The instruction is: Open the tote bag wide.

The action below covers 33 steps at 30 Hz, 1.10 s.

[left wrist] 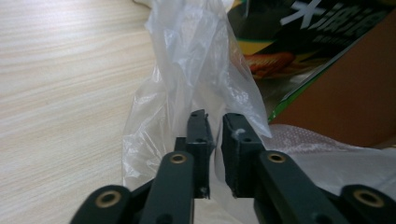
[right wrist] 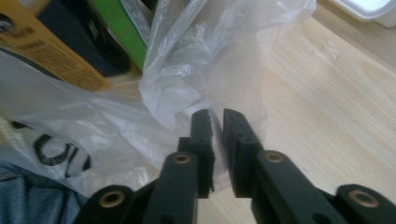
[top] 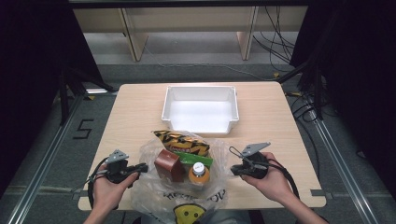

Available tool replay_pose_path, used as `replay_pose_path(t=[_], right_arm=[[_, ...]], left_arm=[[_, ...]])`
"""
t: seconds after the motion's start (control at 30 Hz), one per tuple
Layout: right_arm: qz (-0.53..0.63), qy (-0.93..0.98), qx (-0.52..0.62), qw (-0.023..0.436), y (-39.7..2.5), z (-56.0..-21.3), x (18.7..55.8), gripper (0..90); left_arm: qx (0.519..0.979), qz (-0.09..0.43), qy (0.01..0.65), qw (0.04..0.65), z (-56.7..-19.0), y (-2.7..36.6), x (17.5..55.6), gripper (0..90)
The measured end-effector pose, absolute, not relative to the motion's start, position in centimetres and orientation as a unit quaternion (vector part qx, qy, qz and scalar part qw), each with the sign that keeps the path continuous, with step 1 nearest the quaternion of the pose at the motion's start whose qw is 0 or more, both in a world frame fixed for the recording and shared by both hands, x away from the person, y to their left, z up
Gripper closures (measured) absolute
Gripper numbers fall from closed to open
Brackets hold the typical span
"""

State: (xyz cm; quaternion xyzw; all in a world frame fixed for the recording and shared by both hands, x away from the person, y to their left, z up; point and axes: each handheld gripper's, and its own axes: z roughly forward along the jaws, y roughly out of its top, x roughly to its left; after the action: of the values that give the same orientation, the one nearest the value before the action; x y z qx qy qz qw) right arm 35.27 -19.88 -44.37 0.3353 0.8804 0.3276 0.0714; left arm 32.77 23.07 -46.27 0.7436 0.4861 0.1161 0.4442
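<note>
At lower centre of the high view, the left claw (top: 142,167) and right claw (top: 233,171) each pinch an edge of the plastic bag (top: 154,196) on the worktop (top: 271,112)

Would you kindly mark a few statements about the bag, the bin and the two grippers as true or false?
1. Both grippers pinch the clear plastic bag: left gripper, right gripper. True.
2. The white bin holds a bottle. False: it is empty; the bottle lies in the bag.
3. A brown box lies in the bag. True.
4. The bin lies nearer the person than the bag. False: it is at the far side.
</note>
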Motion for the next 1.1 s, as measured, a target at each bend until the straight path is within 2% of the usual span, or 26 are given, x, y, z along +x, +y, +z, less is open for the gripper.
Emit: replay_pose_path(t=[0.13, 0.23, 0.3, 0.33, 0.4, 0.47, 0.6, 0.7, 0.83, 0.93, 1.0, 1.1], right_arm=[[0.346, 0.871, 0.34, 0.073, -20.7, -42.6, 34.6, 69.5], [0.378, 0.86, 0.331, 0.092, -21.5, -40.9, 34.2, 61.2], [0.393, 0.851, 0.335, 0.096, -21.8, -39.9, 33.9, 58.2], [0.417, 0.839, 0.331, 0.117, -21.9, -39.0, 34.0, 54.8], [0.421, 0.834, 0.339, 0.114, -21.8, -38.7, 33.9, 53.6], [0.44, 0.826, 0.322, 0.142, -21.7, -37.7, 34.8, 50.5], [0.454, 0.817, 0.322, 0.151, -21.0, -36.8, 35.9, 48.1], [0.464, 0.809, 0.327, 0.151, -20.6, -36.5, 36.5, 47.6], [0.467, 0.808, 0.329, 0.148, -19.7, -36.4, 38.1, 47.3], [0.437, 0.827, 0.328, 0.135, -19.1, -37.7, 39.5, 49.0], [0.42, 0.836, 0.334, 0.117, -18.7, -38.6, 39.6, 55.3], [0.4, 0.849, 0.331, 0.104, -18.6, -40.2, 39.8, 71.1]], left_arm=[[0.731, 0.139, 0.479, 0.465, -44.6, 23.6, 31.7, 62.9], [0.727, 0.163, 0.463, 0.48, -43.1, 24.3, 31.2, 52.7], [0.724, 0.179, 0.453, 0.488, -42.2, 24.7, 31.1, 49.8], [0.722, 0.192, 0.442, 0.496, -41.4, 25.0, 31.3, 48.2], [0.726, 0.201, 0.431, 0.497, -41.0, 25.3, 31.6, 47.9], [0.72, 0.207, 0.434, 0.5, -40.5, 25.4, 32.2, 46.6], [0.71, 0.208, 0.433, 0.515, -39.9, 25.4, 33.6, 45.1], [0.706, 0.209, 0.438, 0.516, -39.7, 25.5, 34.9, 45.0], [0.711, 0.166, 0.47, 0.496, -40.2, 24.7, 36.5, 43.0], [0.725, 0.142, 0.477, 0.476, -41.3, 24.3, 37.6, 42.6], [0.735, 0.132, 0.474, 0.467, -42.3, 24.1, 38.1, 44.4], [0.756, 0.122, 0.466, 0.444, -43.5, 23.9, 38.2, 55.4]])
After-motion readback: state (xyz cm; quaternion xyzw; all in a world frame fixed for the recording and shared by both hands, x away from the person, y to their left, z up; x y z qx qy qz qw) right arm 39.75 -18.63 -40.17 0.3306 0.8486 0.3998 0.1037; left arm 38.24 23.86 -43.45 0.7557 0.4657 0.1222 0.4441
